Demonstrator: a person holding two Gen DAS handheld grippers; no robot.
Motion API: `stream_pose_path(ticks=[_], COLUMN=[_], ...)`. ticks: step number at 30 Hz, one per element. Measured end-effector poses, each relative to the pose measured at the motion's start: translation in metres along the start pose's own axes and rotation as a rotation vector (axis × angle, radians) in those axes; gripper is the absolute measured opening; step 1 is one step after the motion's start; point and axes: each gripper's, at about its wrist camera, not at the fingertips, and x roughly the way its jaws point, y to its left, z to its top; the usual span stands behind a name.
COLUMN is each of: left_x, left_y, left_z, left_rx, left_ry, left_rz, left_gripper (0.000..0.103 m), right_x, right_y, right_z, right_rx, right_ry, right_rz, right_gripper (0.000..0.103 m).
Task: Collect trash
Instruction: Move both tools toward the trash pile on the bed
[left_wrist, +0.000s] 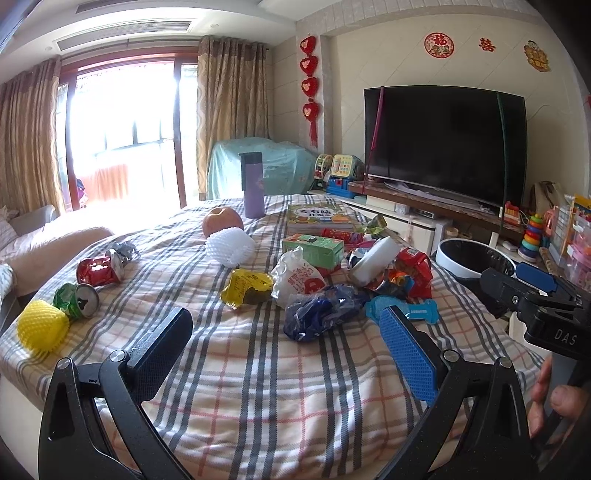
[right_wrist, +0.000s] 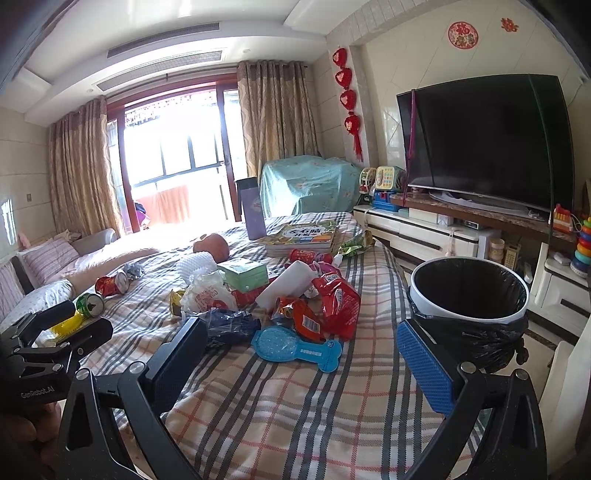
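Both the left gripper and right gripper are spread wide, holding nothing. Trash lies mid-tabletop, left of the bin. The nearest dark blue wrapper is crumpled film: probably light, soft, slippery. Pinch a raised fold, not the flat face.

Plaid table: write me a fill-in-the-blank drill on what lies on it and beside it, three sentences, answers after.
1. The trash bin beside the table is lined with a ____ bag.
2. The purple bottle stands ____ near the table's far edge.
3. The apple sits right behind a ____ foam net.

Both the left gripper and the right gripper hold nothing.

Missing words: black; upright; white
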Motion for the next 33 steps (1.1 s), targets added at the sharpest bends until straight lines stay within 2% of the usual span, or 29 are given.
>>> stream_pose_path(ticks=[17, 24, 33], left_x=[0.004, 0.010, 0.032], left_y=[-0.002, 0.002, 0.008], left_z=[-0.001, -0.003, -0.005], left_rx=[-0.002, -0.011, -0.024], left_ry=[0.014, 0.028, 0.085], left_rz=[-0.012, -0.023, -0.050], left_gripper=[0.103, 0.103, 0.103], right_x=[0.006, 0.011, 0.029], right_y=[-0.002, -0.006, -0.008], right_z=[-0.003, -0.005, -0.007], right_rx=[0.012, 0.015, 0.003], right_ry=[0.019, 0.049, 0.127], right_rz=[0.018, 0.043, 0.075], right_gripper=[0.103, 0.103, 0.103])
